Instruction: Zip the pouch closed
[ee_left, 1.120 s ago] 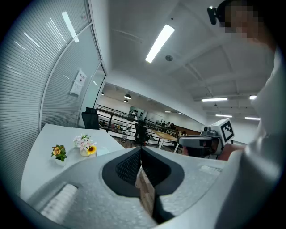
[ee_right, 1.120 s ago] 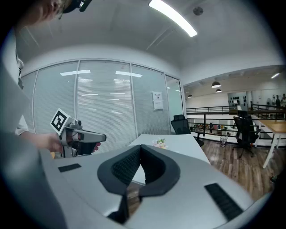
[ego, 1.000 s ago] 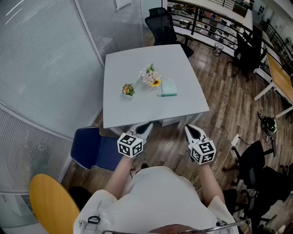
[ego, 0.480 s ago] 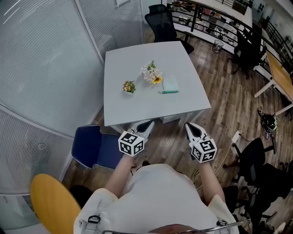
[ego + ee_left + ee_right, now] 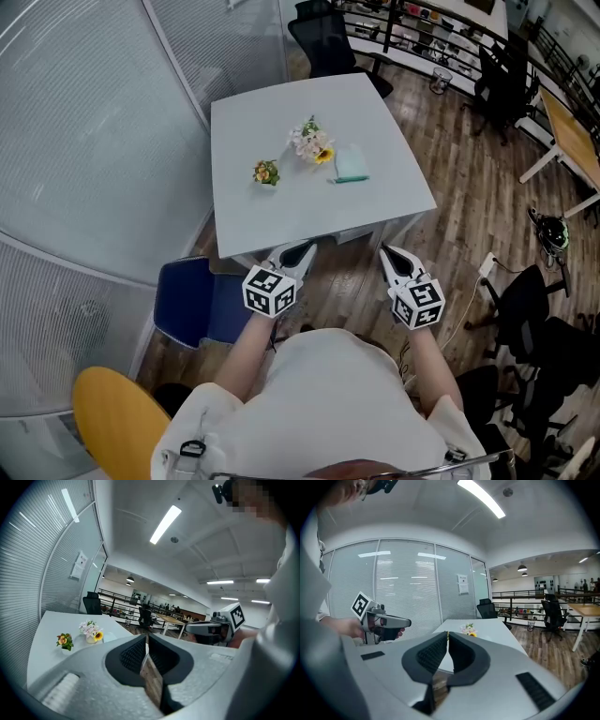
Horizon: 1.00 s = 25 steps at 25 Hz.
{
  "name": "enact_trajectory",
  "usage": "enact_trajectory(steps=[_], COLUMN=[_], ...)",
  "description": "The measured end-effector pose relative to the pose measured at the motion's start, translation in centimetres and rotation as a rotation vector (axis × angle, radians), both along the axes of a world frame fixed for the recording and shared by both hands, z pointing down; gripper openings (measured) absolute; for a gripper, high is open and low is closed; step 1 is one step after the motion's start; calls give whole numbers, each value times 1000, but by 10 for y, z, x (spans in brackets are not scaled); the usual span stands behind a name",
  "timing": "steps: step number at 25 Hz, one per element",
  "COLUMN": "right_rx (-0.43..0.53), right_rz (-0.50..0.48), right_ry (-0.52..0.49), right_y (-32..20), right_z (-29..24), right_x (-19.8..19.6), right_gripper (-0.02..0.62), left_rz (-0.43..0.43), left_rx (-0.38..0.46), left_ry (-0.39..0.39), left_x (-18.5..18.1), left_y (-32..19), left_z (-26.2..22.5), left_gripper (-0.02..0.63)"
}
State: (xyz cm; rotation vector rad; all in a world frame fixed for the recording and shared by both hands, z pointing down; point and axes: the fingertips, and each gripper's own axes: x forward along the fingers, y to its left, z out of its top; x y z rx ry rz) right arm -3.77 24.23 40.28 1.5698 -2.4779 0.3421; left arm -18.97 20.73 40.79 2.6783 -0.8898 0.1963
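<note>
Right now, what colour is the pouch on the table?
The pouch is mint green; head view.

No legible text, nos. or brand in any view.

- Sheet (image 5: 80,565) posted on glass wall (image 5: 47,573): print too small to read. Same in right gripper view.
- L cube (image 5: 270,292) and R cube (image 5: 418,303): b/w square code markers only, no letters or digits.
</note>
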Motion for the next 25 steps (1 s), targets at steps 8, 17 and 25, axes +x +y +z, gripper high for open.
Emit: enact_trajectory(steps=[8,17,25], right_rx=[-16,-55,-87], right_rz=[38,33,-7], right_ry=[-6,2,-8], right_y=[-7,-29,-84], right_z=[9,27,48], right_x=[-18,-25,-5], right_gripper=[51,61,61], left_rz=[26,19,-16], left_rx=[-9,-40,-68], left_ry=[-1,0,-19], left_x=[-19,-27,-12], left_y=[-10,-33,-79], left_z=[8,24,45], left_gripper=[58,58,58])
